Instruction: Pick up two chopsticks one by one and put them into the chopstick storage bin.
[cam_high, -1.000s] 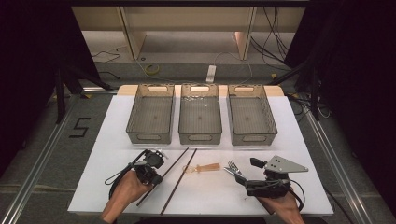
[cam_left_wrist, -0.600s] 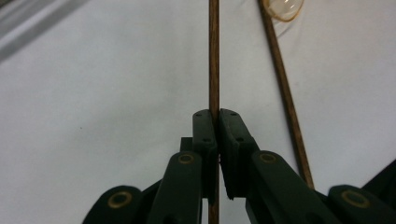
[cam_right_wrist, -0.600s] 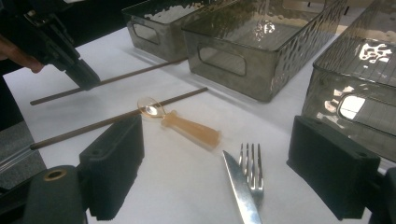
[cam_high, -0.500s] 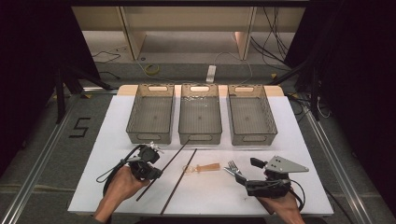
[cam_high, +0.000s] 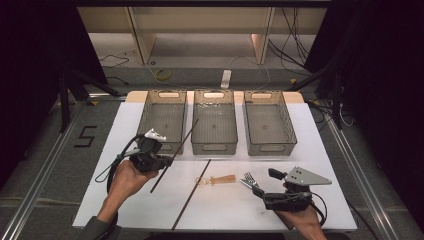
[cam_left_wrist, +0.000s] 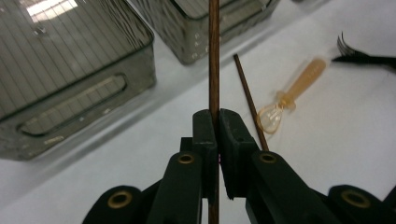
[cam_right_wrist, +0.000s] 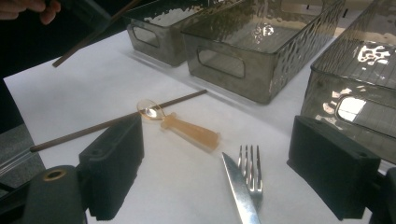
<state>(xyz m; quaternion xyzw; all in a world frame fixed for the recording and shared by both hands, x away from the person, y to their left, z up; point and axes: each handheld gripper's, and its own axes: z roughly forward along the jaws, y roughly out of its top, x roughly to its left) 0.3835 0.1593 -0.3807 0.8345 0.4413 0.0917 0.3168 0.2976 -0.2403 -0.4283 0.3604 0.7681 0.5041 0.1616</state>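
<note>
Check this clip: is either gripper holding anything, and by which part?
The left gripper is shut on a chopstick, clamped partway along its shaft, nearer the lower end. The right gripper is open, holding nothing.

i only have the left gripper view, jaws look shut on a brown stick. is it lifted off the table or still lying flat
Observer: The high view shows the held chopstick raised and slanting, its far tip over the left bin.
Operator: where's the other gripper
Observer: The right gripper is low over the table's near right part, jaws wide open and holding nothing.
Operator: what's in front of it
Observer: A fork with a knife beside it, both lying on the table between its jaws in the right gripper view.
Operator: how many bins total
Observer: Three in a row; the right bin is the one you cannot see.
</note>
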